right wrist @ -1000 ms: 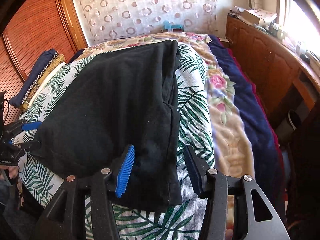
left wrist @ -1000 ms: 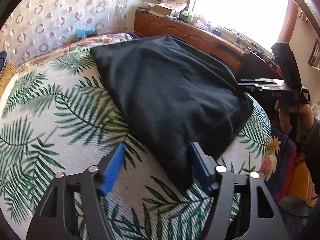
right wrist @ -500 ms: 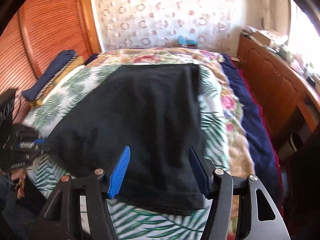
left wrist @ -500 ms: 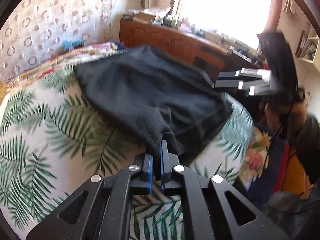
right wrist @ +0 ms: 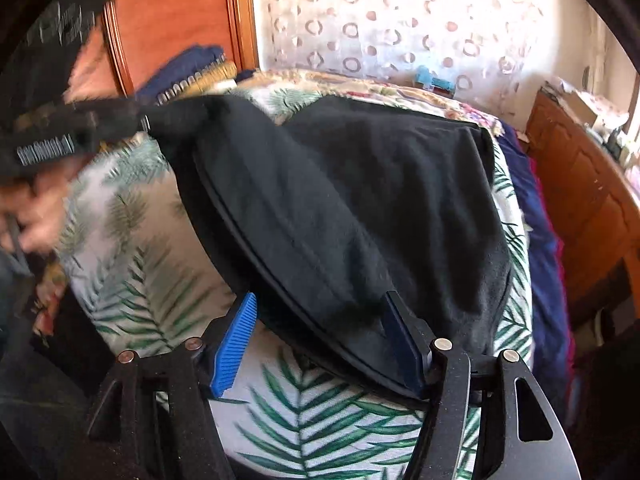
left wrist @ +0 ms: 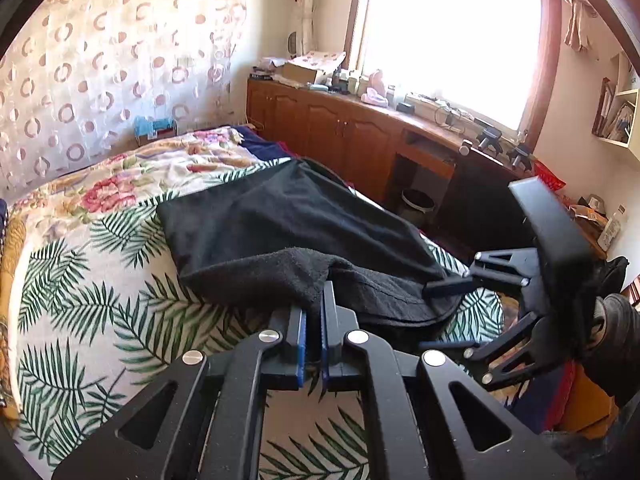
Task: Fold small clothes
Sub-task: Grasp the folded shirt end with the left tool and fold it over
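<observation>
Pinching hard, the left gripper had its blue pads pressed together on a bunched corner of the black garment, lifting that corner clear of the palm-leaf bedspread. The right gripper stood wide apart, its two blue pads straddling the garment's near hem without closing on it; the cloth's doubled edge ran across the gap and lay against the far finger. From the left wrist camera the right gripper appeared at the far end of the same hem, in the person's gloved hand. The garment sprawled across the middle of the bed, one corner raised, the rest flat on the spread. Beyond it lay a floral quilt and a navy blanket along the bed's edge. By the wooden cabinet stood a small waste bin; what was in it could not be told. Boxes and clutter lined the cabinet top under the window.
</observation>
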`<state>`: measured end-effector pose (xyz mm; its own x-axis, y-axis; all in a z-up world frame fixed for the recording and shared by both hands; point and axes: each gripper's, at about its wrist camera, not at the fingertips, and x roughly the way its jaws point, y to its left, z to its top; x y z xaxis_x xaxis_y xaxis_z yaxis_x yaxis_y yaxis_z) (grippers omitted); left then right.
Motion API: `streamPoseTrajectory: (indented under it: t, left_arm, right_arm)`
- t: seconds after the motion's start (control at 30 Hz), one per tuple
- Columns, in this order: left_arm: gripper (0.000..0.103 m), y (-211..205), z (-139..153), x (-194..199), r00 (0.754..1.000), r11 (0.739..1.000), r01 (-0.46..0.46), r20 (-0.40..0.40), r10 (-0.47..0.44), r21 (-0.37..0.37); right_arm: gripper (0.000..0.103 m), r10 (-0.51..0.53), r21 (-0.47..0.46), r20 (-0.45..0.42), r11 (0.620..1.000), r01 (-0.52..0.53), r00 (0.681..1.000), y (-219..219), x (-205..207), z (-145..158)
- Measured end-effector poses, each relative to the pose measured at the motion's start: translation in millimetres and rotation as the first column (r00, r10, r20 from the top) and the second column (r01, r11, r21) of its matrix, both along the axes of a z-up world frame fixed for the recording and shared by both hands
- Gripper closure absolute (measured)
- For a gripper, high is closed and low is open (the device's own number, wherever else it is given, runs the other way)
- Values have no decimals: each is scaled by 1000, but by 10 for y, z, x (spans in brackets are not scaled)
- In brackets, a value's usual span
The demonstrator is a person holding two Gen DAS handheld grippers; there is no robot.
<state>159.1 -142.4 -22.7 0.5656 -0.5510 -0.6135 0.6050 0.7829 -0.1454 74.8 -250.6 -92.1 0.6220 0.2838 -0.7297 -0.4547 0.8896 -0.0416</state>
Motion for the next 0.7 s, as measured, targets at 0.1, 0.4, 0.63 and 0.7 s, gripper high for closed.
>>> streamPoseTrajectory:
  t: [0.1,0.4,0.63,0.7]
  left_arm:
    - [97,5,29,24,1000,1000,-6,9,7,-8]
    - [97,22,88,112,1000,999,-22,19,23,-39]
    - [97,101,109,116,999,998,-40,24,41,-57]
    - [97,130,129,120,999,997,-43,24,45,-65]
  right_arm:
    - [37,-8,-9,-7,1000,8,1000,-32,46,-42]
    - [37,-17,-134,19,991,20,1000,-36,75,-119]
    - [42,-30,-151,53,988,38,998,-95,137,-65]
    - [79,-37,-159,50,986,44,998,-115,189,-39]
